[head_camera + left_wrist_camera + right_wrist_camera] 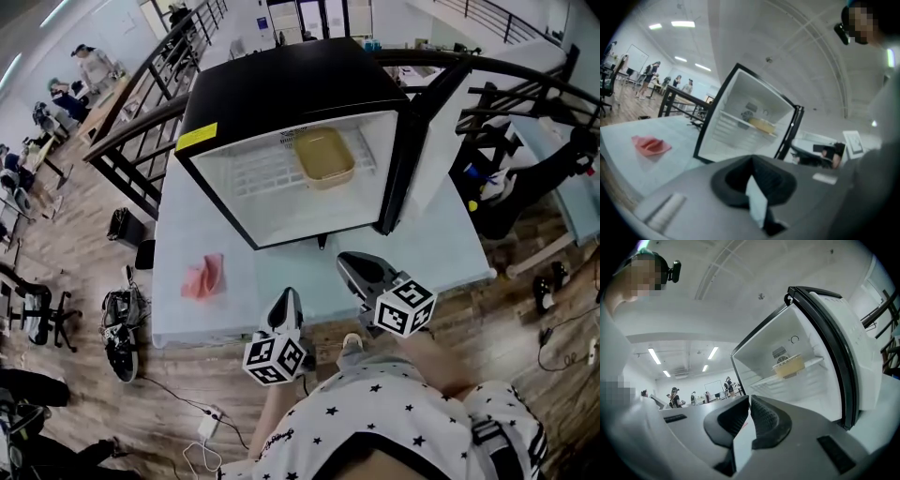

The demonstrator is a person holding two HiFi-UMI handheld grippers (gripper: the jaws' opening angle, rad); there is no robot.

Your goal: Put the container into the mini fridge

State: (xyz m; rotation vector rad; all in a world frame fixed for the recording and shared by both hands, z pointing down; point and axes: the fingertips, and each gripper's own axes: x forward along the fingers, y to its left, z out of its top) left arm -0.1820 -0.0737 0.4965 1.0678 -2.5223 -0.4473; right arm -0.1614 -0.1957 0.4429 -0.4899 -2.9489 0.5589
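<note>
Container (323, 157) sits on wire shelf (261, 174), far right inside open mini fridge (281, 89). Left tongs (288, 298) and right tongs (347, 260) both closed, empty, above near table (225, 305) edge.

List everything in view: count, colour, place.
mini fridge: one, black outside and white inside, on the table, door open
container: one, tan, on the wire shelf inside the fridge
cloth: one, pink, on the table left of the fridge's front
table: one, pale, under the fridge
railing: one, black, behind the table
left hand-held gripper: one, grey, jaws shut and empty, at the table's near edge
right hand-held gripper: one, grey, jaws shut and empty, beside the left one
</note>
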